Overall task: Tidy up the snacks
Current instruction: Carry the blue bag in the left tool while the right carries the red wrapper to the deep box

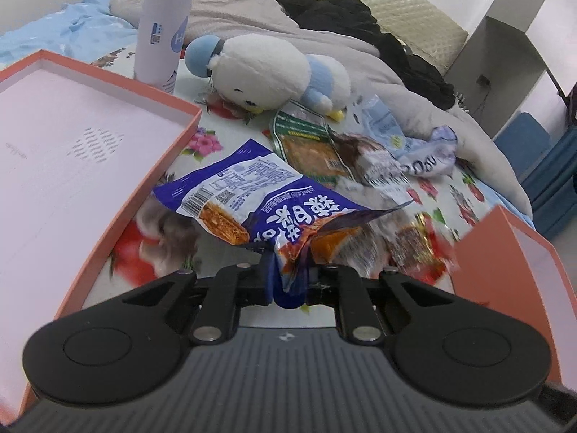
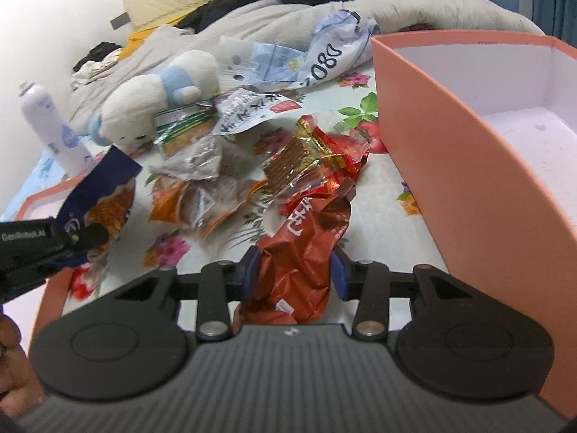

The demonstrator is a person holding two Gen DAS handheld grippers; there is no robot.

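Observation:
My left gripper (image 1: 288, 281) is shut on a blue snack packet (image 1: 252, 195) and holds it above the floral sheet; it also shows in the right wrist view (image 2: 104, 195) with the left gripper (image 2: 86, 236). My right gripper (image 2: 294, 270) is shut on a red snack packet (image 2: 306, 238). Loose snacks lie between: a green packet (image 1: 306, 140), an orange packet (image 2: 191, 202), a red wafer packet (image 2: 313, 158). An orange box (image 2: 450, 166) stands at the right, its shallow lid (image 1: 72, 151) at the left.
A white and blue plush toy (image 1: 267, 72) and a white spray bottle (image 1: 162, 25) stand behind the snacks. Crumpled pale blue wrappers (image 2: 324, 54), a grey blanket (image 1: 396, 83) and black clothes (image 1: 360, 14) lie further back.

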